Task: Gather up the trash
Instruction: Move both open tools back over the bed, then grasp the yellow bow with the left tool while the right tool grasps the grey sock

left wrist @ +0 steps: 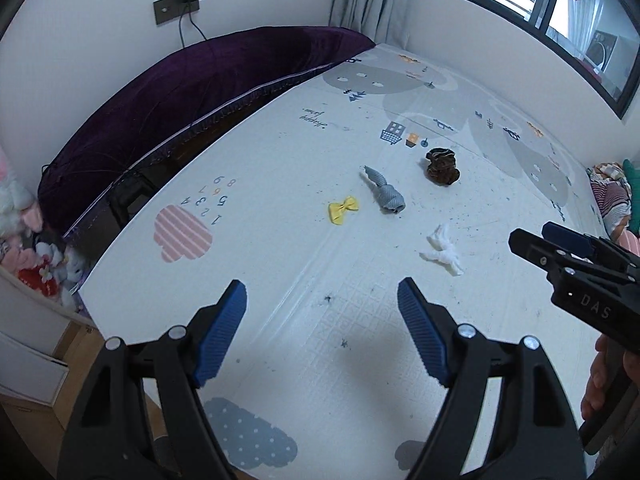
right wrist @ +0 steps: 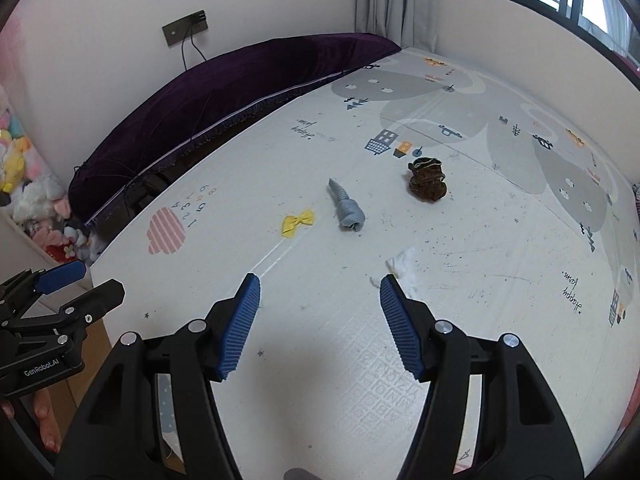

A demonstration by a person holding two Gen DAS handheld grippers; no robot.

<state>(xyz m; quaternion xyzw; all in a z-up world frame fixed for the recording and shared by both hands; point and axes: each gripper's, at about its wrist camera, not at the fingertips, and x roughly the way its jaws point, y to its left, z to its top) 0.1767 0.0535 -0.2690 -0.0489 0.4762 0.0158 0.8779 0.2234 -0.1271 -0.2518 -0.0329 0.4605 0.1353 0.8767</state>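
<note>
Two handheld grippers hover over a white printed play mat [left wrist: 280, 152], both angled down toward a scatter of small items. Fingers of the left gripper [left wrist: 322, 330] stand wide apart with nothing between them; fingers of the right gripper [right wrist: 320, 326] are also parted and empty. Crumpled white tissue [left wrist: 442, 250] lies on the mat to the right, nearest the grippers; in the right wrist view it sits just beyond the tip of the right-hand blue finger pad [right wrist: 400, 324]. Farther off, a yellow bow [left wrist: 343, 209] rests to the left, a rolled grey sock [left wrist: 386, 194] just right of it, and a dark brown scrunchie [left wrist: 441, 167] farther right again, all apart from one another. A purple velvet bolster [left wrist: 180, 112] runs along the mat's far left edge against the wall. Stuffed toys [right wrist: 28, 196] are heaped at the left. A curtained window [left wrist: 560, 8] fills the far right corner.
</note>
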